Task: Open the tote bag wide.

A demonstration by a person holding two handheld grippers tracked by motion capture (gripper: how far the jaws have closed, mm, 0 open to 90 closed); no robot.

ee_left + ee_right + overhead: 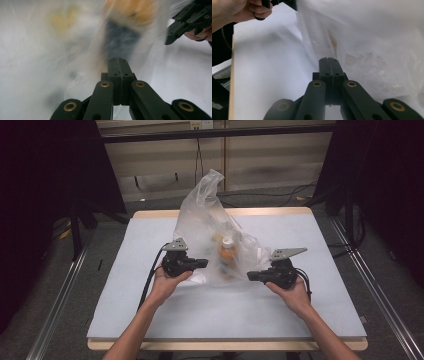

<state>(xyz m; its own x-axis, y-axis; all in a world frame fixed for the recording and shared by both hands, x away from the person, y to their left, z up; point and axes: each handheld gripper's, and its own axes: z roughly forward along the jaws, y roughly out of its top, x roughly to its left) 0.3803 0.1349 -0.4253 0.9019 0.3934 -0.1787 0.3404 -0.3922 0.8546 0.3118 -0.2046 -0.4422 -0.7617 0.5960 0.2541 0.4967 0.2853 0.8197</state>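
Observation:
A clear plastic bag (202,207) stands crumpled in the middle of the grey table (150,310). Inside it is an orange bottle (227,255) with a white cap. My left gripper (205,263) points right at the bag's lower left side. In the left gripper view its jaws (119,60) are pressed together with nothing seen between them, and the bag (62,50) and bottle (130,11) are blurred just ahead. My right gripper (250,276) points left at the bag's lower right corner. Its jaws (328,60) are shut too, beside the bag (367,37).
The table has a pale wooden edge (225,212) at the far side. Metal rails (60,295) run along both sides at floor level. Cables (270,195) lie on the floor beyond the table, and a dark stand (75,225) rises at the left.

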